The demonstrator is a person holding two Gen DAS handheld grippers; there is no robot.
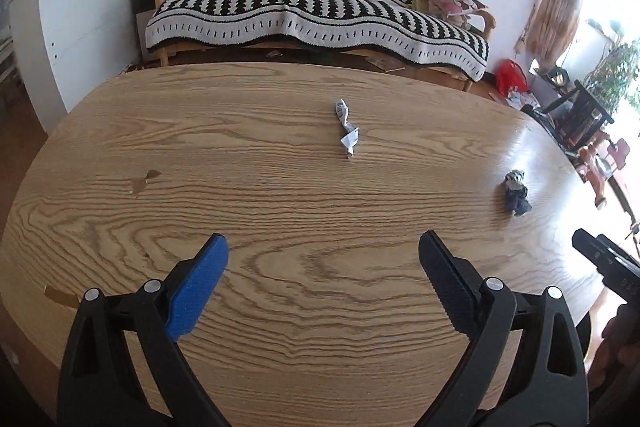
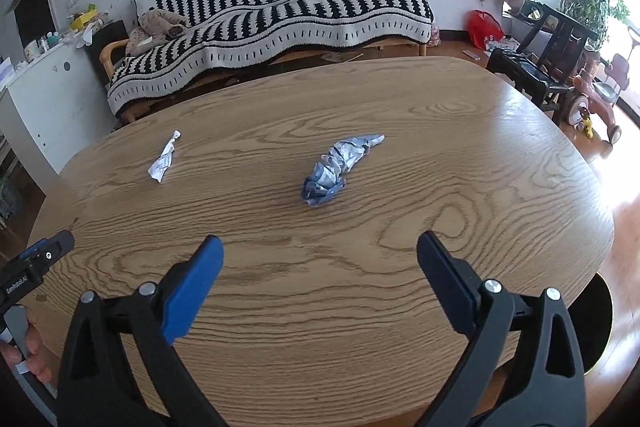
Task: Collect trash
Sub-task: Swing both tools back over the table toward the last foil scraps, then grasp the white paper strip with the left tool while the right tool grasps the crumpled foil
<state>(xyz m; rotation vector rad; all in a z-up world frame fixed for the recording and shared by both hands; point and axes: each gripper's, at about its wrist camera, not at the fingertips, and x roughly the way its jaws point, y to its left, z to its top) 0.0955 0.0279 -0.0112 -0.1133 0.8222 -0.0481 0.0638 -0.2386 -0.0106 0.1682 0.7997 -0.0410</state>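
On the table: two bits of trash
Table (image 1: 240,155): one, wood with wavy grain, rounded edge
White paper scrap (image 1: 346,133): one, thin and twisted, at 12 o'clock from the left gripper (image 1: 323,259)
Blue wrapper (image 2: 336,167): one, crumpled and shiny, at 12 o'clock from the right gripper (image 2: 320,259)
Grippers: two, both spread wide, holding nothing
Sofa (image 1: 320,7): one, striped black-and-white knit cover

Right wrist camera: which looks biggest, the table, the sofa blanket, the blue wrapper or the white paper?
1. Table, though it is nearest the camera.
2. Striped sofa blanket.
3. Crumpled blue wrapper.
4. Twisted white paper, smallest.
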